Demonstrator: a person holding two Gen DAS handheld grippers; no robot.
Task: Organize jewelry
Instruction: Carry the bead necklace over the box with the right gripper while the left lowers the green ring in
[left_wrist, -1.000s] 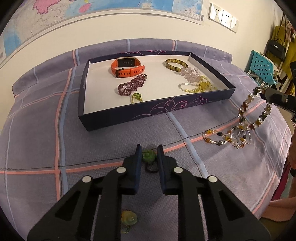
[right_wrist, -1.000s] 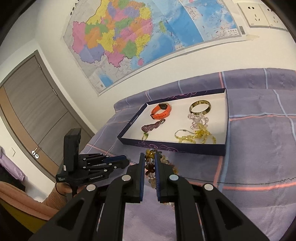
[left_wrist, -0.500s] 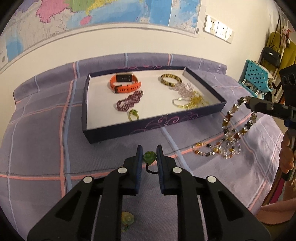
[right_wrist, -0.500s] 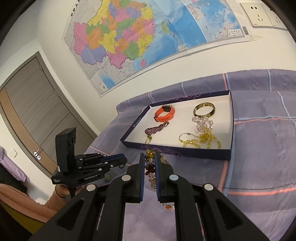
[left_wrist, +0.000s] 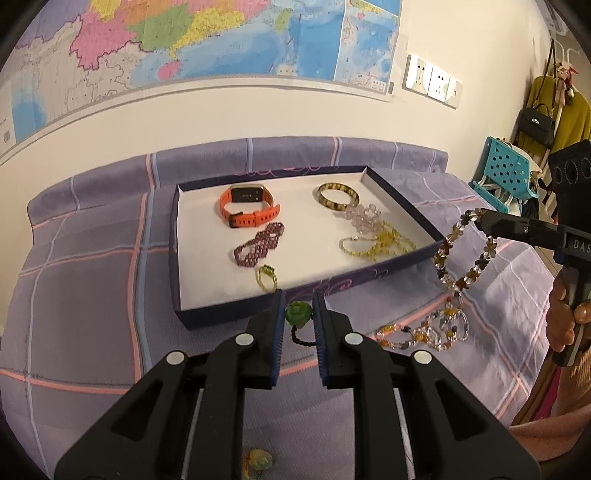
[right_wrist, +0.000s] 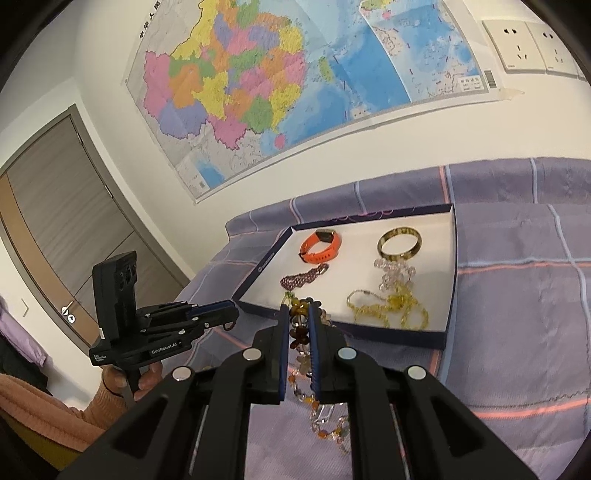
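Observation:
A dark blue tray (left_wrist: 400, 200) with a white floor lies on the purple checked bedspread (left_wrist: 81, 295). In it are an orange watch (left_wrist: 246, 206), an amber bangle (left_wrist: 338, 195), a purple beaded bracelet (left_wrist: 258, 249), a small green ring (left_wrist: 266, 277), clear pink beads (left_wrist: 364, 215) and a yellow bead chain (left_wrist: 380, 243). My left gripper (left_wrist: 298, 314) is shut on a green stone ring with a dark bead loop (left_wrist: 297, 314), just in front of the tray. My right gripper (right_wrist: 297, 325) is shut on a long amber and clear bead necklace (left_wrist: 448, 284); its lower end still trails on the bedspread.
A yellow-green trinket (left_wrist: 258, 459) lies on the bedspread under my left gripper. A wall map (right_wrist: 280, 81) and sockets (left_wrist: 432, 81) are behind the bed. A teal chair (left_wrist: 504, 171) and hanging bags stand at the right. A wooden door (right_wrist: 55, 221) is at the left.
My left gripper has risen with the green ring, off the bedspread and closer to the tray front. The right gripper has lifted the necklace a little higher.

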